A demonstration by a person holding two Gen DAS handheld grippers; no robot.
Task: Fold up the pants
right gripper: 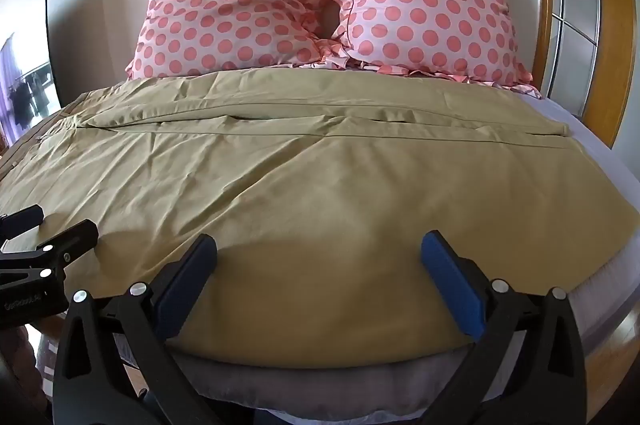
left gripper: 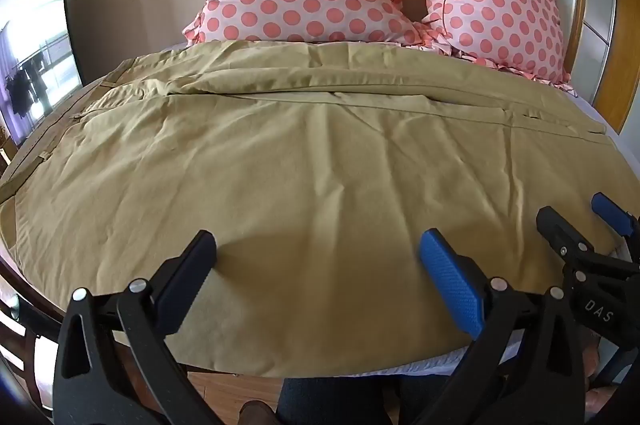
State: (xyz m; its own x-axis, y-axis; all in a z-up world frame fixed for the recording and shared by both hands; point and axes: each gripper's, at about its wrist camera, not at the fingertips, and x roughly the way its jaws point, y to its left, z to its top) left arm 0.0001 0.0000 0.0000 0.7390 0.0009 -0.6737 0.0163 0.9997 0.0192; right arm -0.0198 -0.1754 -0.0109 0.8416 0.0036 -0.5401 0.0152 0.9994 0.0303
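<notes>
While our left gripper (left gripper: 318, 275) and right gripper (right gripper: 319, 275) hover wide open over the wrinkled khaki cotton pants (left gripper: 304, 161), we risk pinching only one layer.

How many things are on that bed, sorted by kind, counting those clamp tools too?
Polka-dot pillows: 2, the left pillow and the right pillow.
Khaki pants: 1, spread flat.
Clamp tools: 2, the left gripper and the right gripper, both open, holding nothing.
Total: 5.
</notes>
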